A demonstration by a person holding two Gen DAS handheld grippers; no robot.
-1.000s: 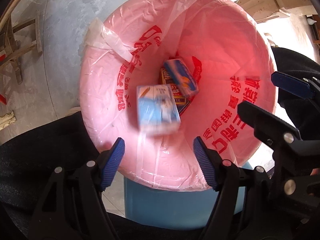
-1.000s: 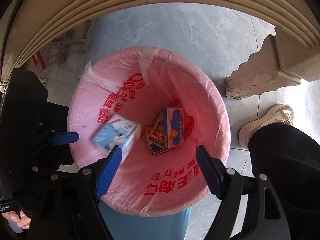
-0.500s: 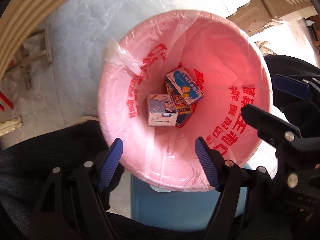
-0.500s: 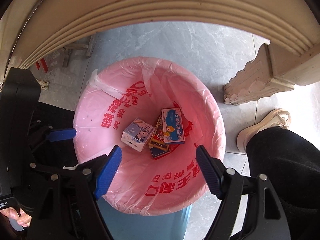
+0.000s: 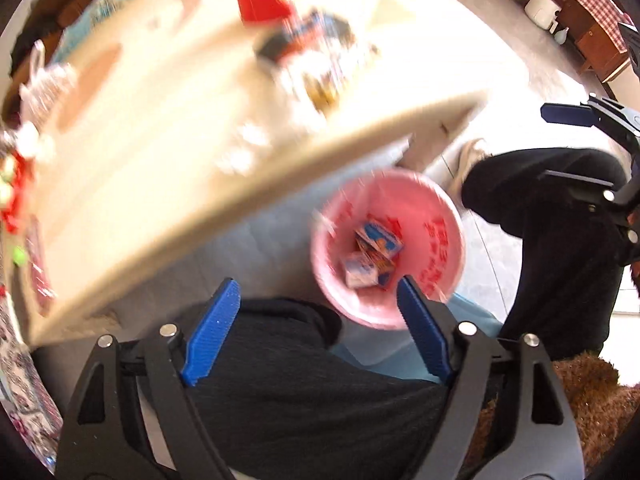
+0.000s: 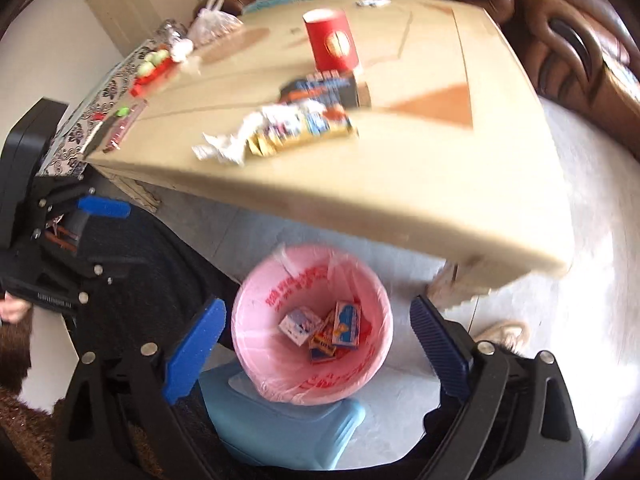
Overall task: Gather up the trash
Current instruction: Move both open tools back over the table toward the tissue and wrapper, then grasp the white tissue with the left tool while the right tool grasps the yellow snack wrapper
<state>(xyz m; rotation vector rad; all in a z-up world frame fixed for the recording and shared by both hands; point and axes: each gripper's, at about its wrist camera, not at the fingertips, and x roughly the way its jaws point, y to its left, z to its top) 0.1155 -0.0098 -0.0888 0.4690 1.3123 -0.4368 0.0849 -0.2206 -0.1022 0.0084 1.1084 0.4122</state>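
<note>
Both the left gripper (image 5: 318, 330) and the right gripper (image 6: 316, 354) have their jaws spread wide and empty above the pink-lined bin (image 6: 256, 312), where three small cartons (image 6: 300, 326) already lie. On the bench (image 6: 440, 184) remain a crumpled wrapper (image 6: 276, 132), a dark box (image 6: 328, 90) and a red cup (image 6: 330, 40). The wrapper looks light and limp, probably best pinched at its bunched middle, though blur hides detail.

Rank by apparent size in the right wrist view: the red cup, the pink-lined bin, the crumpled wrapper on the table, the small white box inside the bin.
1. pink-lined bin
2. crumpled wrapper
3. red cup
4. small white box

Fisheye distortion and differing distances make the wrapper-versus-cup order unsure.
</note>
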